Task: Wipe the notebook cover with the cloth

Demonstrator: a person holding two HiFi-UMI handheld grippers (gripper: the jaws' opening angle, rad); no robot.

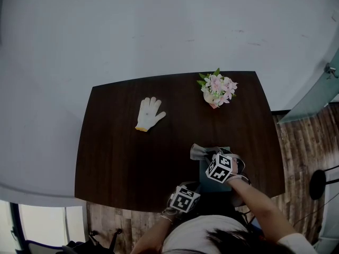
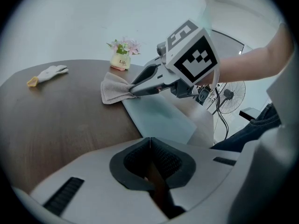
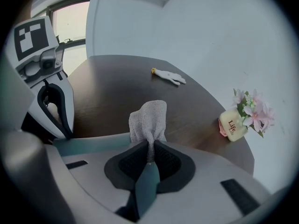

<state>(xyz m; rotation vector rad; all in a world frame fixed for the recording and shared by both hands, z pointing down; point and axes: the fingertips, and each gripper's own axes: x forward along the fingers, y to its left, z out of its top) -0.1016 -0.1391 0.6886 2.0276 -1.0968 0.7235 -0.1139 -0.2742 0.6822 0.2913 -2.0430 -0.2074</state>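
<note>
cloth (image 3: pixel 148 118): coarse woven fabric
notebook (image 2: pixel 159 118): smooth matt cover
table (image 1: pixel 116 157): dark wood, slight sheen
my right claw (image 3: pixel 149 146): matt grey plastic

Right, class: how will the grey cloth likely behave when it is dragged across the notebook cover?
Probably floppy: the cloth bunches into folds where the right gripper pinches it. Likely light, as one small pinch holds it. Its rough weave should drag, not slip, on the notebook.
</note>
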